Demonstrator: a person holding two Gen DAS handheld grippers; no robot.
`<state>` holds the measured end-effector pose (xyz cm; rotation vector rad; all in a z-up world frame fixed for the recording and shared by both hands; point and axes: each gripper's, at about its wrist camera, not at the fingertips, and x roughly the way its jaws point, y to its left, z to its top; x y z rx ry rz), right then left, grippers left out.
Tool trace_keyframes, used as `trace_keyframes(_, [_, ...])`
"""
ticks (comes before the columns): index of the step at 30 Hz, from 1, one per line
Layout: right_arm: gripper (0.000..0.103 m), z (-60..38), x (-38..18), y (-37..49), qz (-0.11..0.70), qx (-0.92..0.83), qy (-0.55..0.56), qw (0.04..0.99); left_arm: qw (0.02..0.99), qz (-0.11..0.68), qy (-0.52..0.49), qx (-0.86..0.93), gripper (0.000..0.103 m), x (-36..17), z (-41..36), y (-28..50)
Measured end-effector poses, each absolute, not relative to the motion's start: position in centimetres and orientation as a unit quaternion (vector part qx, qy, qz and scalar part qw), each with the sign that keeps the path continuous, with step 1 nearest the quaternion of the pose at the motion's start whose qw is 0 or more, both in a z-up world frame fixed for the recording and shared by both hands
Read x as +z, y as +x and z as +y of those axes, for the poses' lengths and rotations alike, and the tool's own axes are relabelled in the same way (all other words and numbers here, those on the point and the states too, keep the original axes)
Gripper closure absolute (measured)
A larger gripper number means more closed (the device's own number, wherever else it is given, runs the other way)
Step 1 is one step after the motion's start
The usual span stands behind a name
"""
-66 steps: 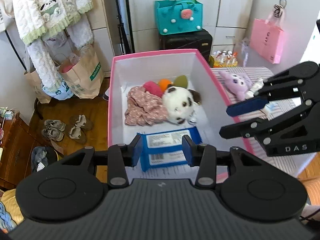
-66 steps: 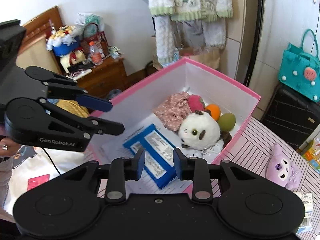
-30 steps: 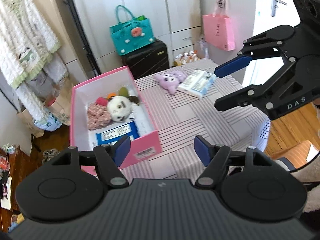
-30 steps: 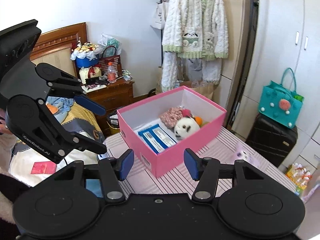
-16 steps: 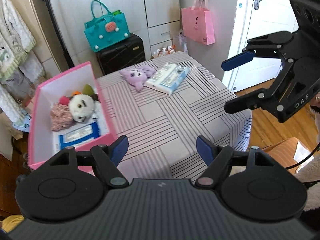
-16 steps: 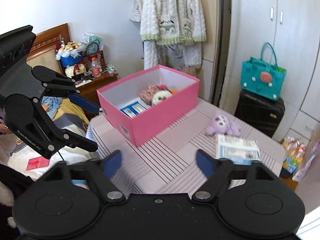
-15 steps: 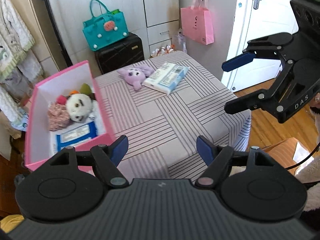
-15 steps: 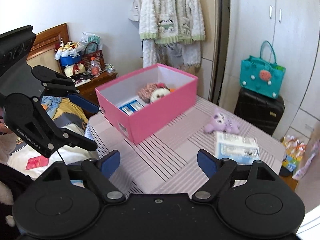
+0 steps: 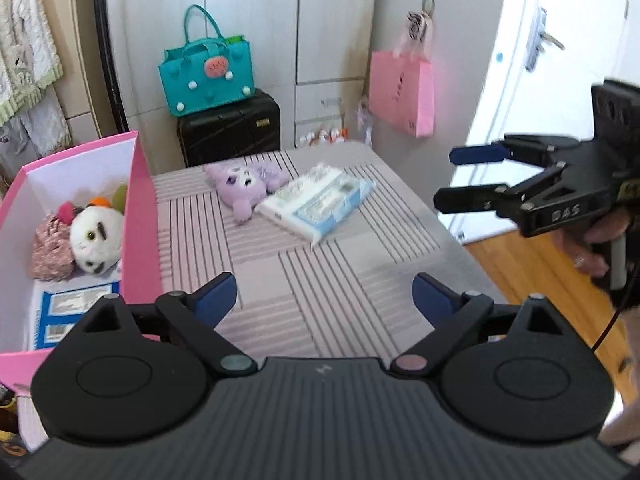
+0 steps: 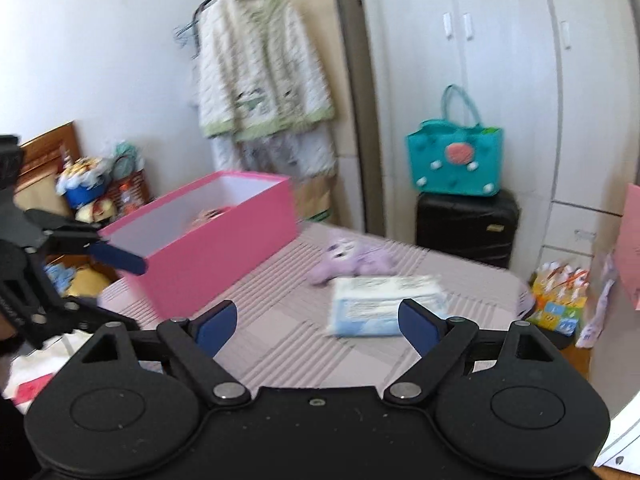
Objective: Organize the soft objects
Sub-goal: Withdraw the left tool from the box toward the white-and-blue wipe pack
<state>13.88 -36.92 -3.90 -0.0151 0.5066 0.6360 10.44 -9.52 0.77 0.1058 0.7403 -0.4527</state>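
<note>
Held wide apart over the striped table [image 9: 352,280] with nothing between the pads, both the left gripper [image 9: 324,300] and the right gripper [image 10: 318,322], jaws just opened further. Blurred by motion, and cut off at nine o'clock in the left view, the pink box [image 9: 142,216] with a panda plush [image 9: 98,238] and a blue pack [image 9: 74,312] inside. Lay touching at twelve o'clock on the table, well apart from either gripper, a white tissue pack [image 9: 318,206] and a purple plush [image 9: 244,184].

The bench [image 9: 340,276] wears pale pink cloth with grey stripe blocks. The box [image 9: 142,216] is pink outside, white inside. The plush toy [image 9: 244,184] is lilac; the tissue pack [image 9: 320,204] white and blue.
</note>
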Motion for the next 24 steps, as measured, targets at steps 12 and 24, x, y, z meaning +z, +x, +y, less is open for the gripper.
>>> trace_keyframes(12, [0.016,-38.9,-7.6,22.8,0.268,0.258,-0.006,0.928,0.918,0.347,-0.039,-0.187,0.001,-3.9,-12.1,17.4])
trace_keyframes(24, [0.03,-38.5,-12.6,30.9,0.343,0.247,0.059,0.904,0.919,0.359,-0.094,-0.134,0.003,-8.7,-13.0,22.4])
